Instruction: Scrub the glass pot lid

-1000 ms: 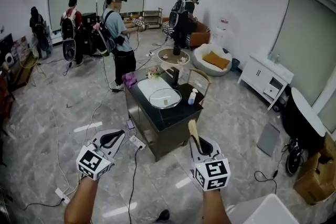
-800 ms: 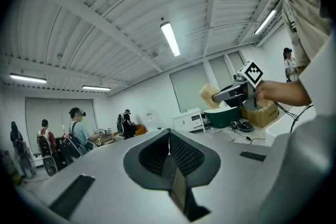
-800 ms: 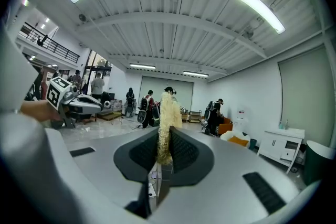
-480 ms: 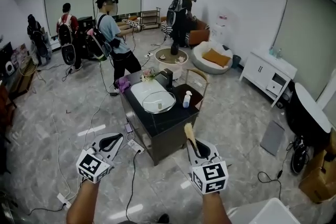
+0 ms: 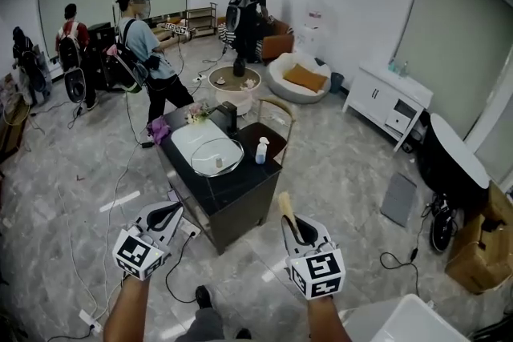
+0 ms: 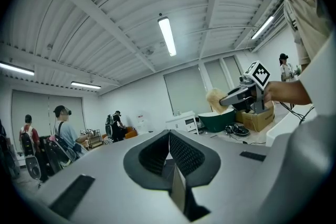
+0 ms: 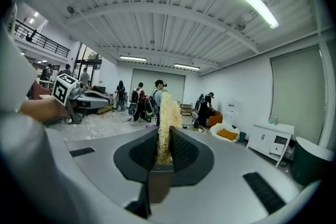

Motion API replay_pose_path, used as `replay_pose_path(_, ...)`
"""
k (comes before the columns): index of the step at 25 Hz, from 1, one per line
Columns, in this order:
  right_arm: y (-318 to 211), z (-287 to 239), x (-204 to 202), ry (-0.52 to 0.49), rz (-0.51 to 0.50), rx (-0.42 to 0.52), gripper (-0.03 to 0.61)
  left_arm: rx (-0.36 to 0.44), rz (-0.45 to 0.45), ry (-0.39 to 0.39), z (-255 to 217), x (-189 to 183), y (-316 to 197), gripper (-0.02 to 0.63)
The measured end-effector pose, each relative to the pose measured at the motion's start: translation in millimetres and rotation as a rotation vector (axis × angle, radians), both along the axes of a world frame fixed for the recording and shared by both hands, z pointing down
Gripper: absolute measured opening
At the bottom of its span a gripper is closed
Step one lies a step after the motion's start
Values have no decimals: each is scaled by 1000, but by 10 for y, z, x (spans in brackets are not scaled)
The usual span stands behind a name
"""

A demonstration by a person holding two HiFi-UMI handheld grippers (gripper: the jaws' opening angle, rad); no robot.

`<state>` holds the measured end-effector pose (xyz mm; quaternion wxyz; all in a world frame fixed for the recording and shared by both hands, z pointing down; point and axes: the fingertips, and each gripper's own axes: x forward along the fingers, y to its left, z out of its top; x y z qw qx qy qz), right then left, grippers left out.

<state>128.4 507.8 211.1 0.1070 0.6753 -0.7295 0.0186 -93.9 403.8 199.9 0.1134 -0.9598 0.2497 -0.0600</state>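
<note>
The glass pot lid [image 5: 215, 158] lies flat on a black table [image 5: 240, 188] some way ahead, partly over a white board [image 5: 191, 137]. A small white bottle [image 5: 260, 150] stands to its right. My right gripper [image 5: 295, 222] is held low in front of me, short of the table, shut on a pale yellow loofah scrubber [image 5: 285, 211] that sticks up past its jaws [image 7: 167, 113]. My left gripper [image 5: 168, 211] hovers to the left at the same height; its jaws are shut with nothing between them [image 6: 169, 147]. Neither gripper is near the lid.
Cables and a power strip [image 5: 186, 227] trail over the marble floor near the table. A chair [image 5: 275, 118] stands behind the table. Several people with gear stand at the back left. A white cabinet [image 5: 386, 102], a cardboard box [image 5: 473, 252] and a white bin [image 5: 401, 320] are on the right.
The head view has swung: the table and lid sit further left and a little nearer. Both grippers keep their pose, the scrubber still held. A foot now shows at the bottom edge.
</note>
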Motion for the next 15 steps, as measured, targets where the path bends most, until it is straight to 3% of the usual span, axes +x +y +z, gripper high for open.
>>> replay_pose_path(7,-642,34,242,41,93,-22,43,-4,59,52,71,242,-1035,18)
replay_pose_path(15,-1472,259,266,37,152,-58,43,-33,114,54,272,425,-2089,18)
